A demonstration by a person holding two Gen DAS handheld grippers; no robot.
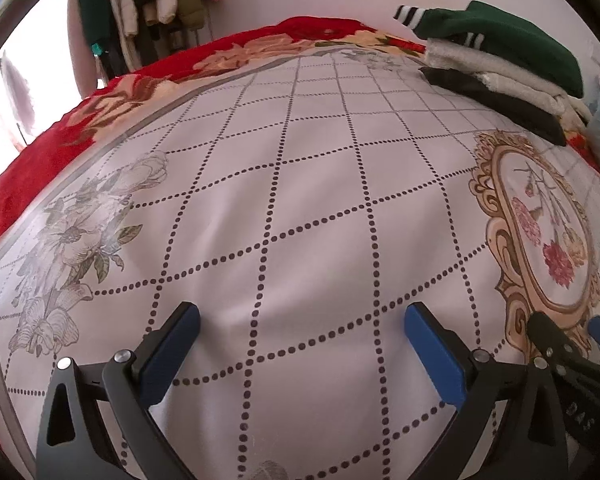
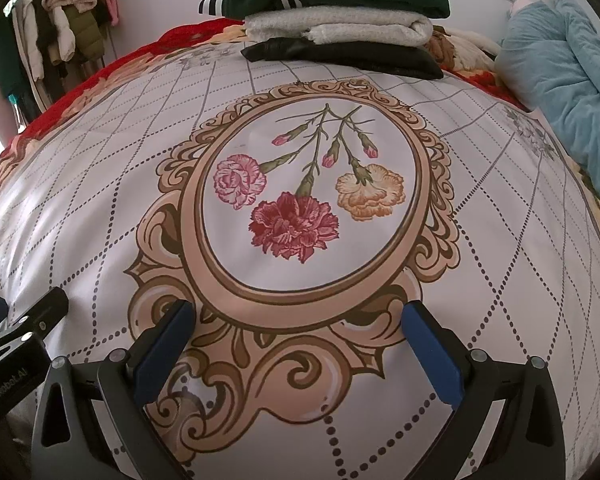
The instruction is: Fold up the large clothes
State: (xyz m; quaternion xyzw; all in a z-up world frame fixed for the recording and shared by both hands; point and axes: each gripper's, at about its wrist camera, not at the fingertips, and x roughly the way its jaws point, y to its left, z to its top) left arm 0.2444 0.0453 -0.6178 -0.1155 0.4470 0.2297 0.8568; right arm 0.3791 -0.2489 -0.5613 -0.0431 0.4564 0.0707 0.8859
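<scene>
A stack of folded clothes (image 2: 340,20) lies at the far side of the bed: a dark green garment with striped cuffs (image 1: 500,32) on top, a white fleece (image 2: 340,30) under it, a black piece (image 2: 340,54) at the bottom. My left gripper (image 1: 302,314) is open over the white dotted-grid sheet (image 1: 300,200), nothing between its blue pads. My right gripper (image 2: 299,308) is open too, low over the lower rim of the flower medallion (image 2: 296,184), holding nothing. The two grippers sit side by side; the left one (image 2: 24,304) shows at the right wrist view's left edge.
A red floral blanket (image 1: 40,152) borders the sheet on the left and far sides. A crumpled light blue fabric (image 2: 560,60) lies at the bed's far right. Coats hang on a rack (image 1: 152,0) by the wall at the far left.
</scene>
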